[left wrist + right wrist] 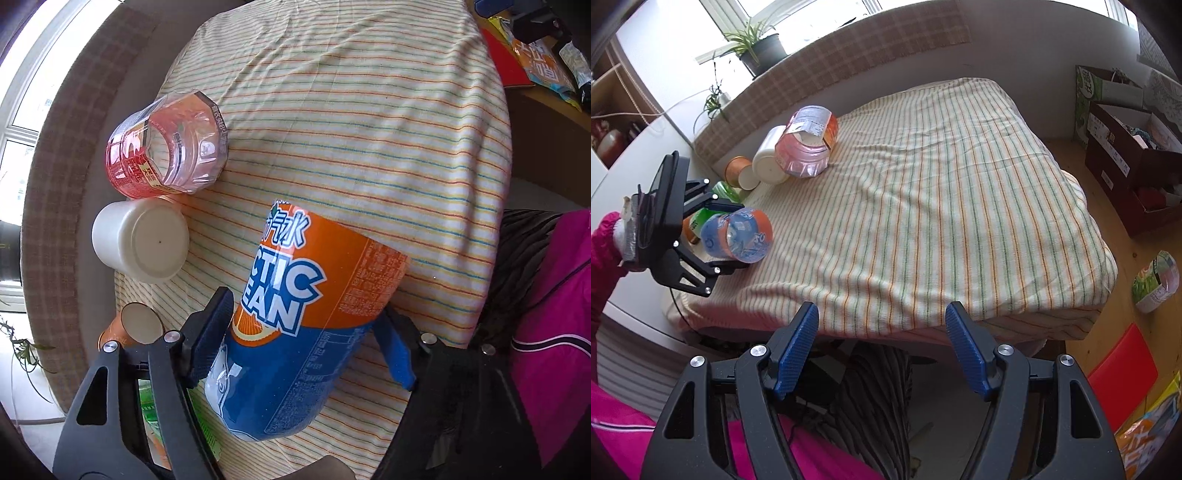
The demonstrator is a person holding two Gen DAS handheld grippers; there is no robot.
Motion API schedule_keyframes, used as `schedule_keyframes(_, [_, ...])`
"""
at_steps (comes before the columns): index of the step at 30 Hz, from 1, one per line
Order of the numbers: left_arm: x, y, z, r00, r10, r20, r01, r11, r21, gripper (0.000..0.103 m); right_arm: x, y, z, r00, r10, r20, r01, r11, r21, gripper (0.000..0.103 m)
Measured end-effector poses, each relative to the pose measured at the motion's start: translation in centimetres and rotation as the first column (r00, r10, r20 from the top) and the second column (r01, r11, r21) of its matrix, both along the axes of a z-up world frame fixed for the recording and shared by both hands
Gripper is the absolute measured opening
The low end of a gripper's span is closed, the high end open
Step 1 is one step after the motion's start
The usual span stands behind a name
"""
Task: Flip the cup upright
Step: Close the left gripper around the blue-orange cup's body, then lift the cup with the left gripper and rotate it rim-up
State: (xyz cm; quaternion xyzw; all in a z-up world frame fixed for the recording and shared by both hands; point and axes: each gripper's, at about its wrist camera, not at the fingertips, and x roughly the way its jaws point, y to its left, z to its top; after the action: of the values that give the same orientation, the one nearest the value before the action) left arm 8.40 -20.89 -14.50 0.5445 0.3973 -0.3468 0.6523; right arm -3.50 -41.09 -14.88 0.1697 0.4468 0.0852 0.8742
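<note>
A lived-in home room, striped cloth [923, 192] over the surface, potted plants [757, 48] on the windowsill – cardboard boxes [1126, 155] on wooden floor.

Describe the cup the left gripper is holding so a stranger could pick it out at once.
On the striped cloth covering the table, look to the near corner where the left gripper reaches in. Between its jaws sits the orange-and-blue cup, the only blue one: the pink cup, white cup and small orange cup cluster further along that side.
</note>
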Motion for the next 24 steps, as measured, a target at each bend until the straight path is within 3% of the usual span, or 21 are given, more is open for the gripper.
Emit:
schedule_keyframes(8, [1.4, 1.5, 1.4, 0.996, 0.085, -0.014, -0.086, 0.993, -0.084, 0.068, 0.4, 0.7, 0.1, 1.0, 0.005, -0.006, -0.005, 1.0, -0.009, 0.071])
schedule_keyframes(14, [2.5, 4.6, 3.5, 0.979, 0.202, -0.04, -0.206, 0.952, -0.228, 0.067, 0.9, 1.9, 0.7, 0.999, 0.037, 0.003, -0.037, 0.999, -0.005, 0.071])
schedule_keyframes(19, [3.2, 7.6, 4.8, 0.944, 0.317, -0.089, -0.327, 0.867, -0.376, 0.066, 1.9, 3.5, 1.3, 0.997, 0.073, 0.016, -0.073, 0.997, 0.004, 0.071])
schedule_keyframes(21, [3.4, 8.8, 5.3, 0.923, 0.368, -0.114, -0.379, 0.812, -0.445, 0.066, 2.3, 4.4, 1.5, 0.996, 0.092, 0.022, -0.092, 0.996, 0.004, 0.071])
schedule_keyframes(24, [2.8, 10.7, 6.0, 0.888, 0.429, -0.165, -0.444, 0.708, -0.55, 0.066, 3.0, 5.6, 1.8, 0.993, 0.111, 0.033, -0.112, 0.994, 0.013, 0.071])
